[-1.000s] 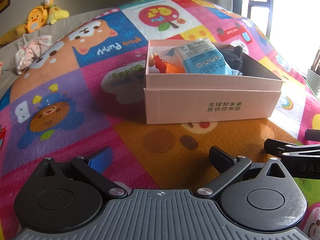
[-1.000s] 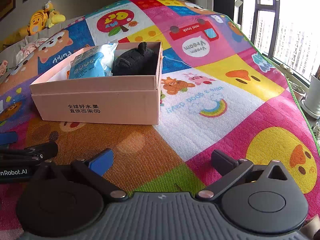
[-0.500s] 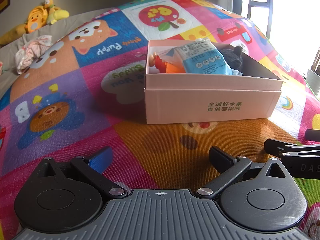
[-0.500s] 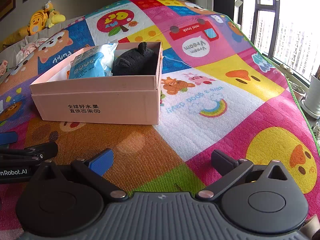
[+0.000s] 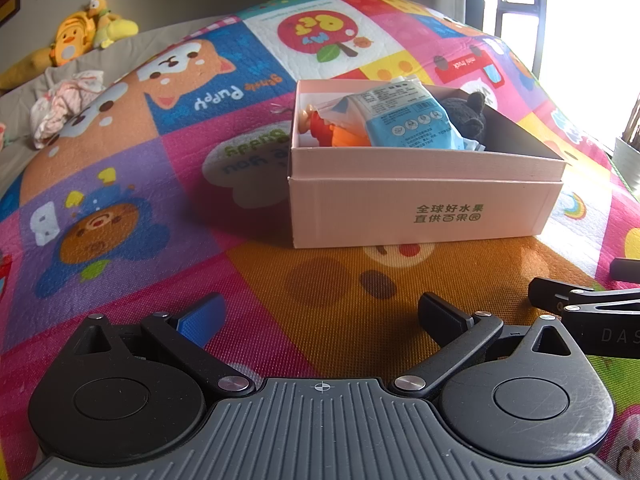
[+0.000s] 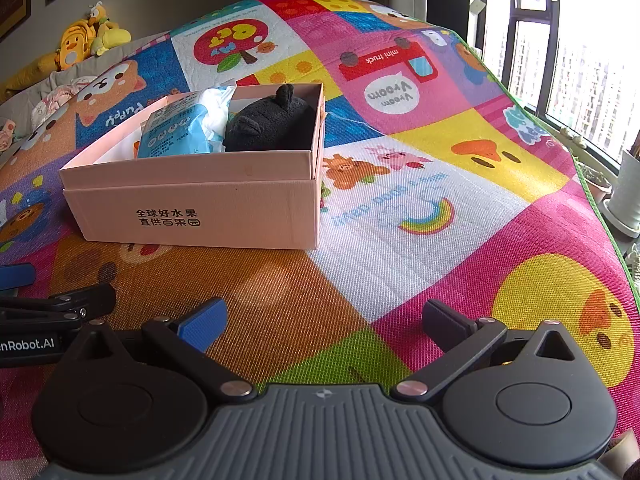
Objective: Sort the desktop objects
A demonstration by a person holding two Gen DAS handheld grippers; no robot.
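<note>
A pink cardboard box (image 5: 420, 208) (image 6: 200, 204) stands on a colourful play mat. Inside it lie a blue-and-white packet (image 5: 408, 120) (image 6: 176, 136), a black plush toy (image 5: 466, 114) (image 6: 272, 120) and an orange-and-red toy (image 5: 332, 134). My left gripper (image 5: 320, 314) rests low on the mat in front of the box, open, with nothing between its fingers. Beside it on the right, my right gripper (image 6: 324, 318) is also open and holds nothing. Each gripper's tip shows at the edge of the other's view.
The play mat (image 6: 420, 216) (image 5: 120, 184) covers the floor. Yellow plush toys (image 5: 76, 36) (image 6: 80, 40) and crumpled cloth (image 5: 64, 100) lie at the far left on a grey surface. A window (image 6: 580, 48) and plant pots (image 6: 628, 196) border the right edge.
</note>
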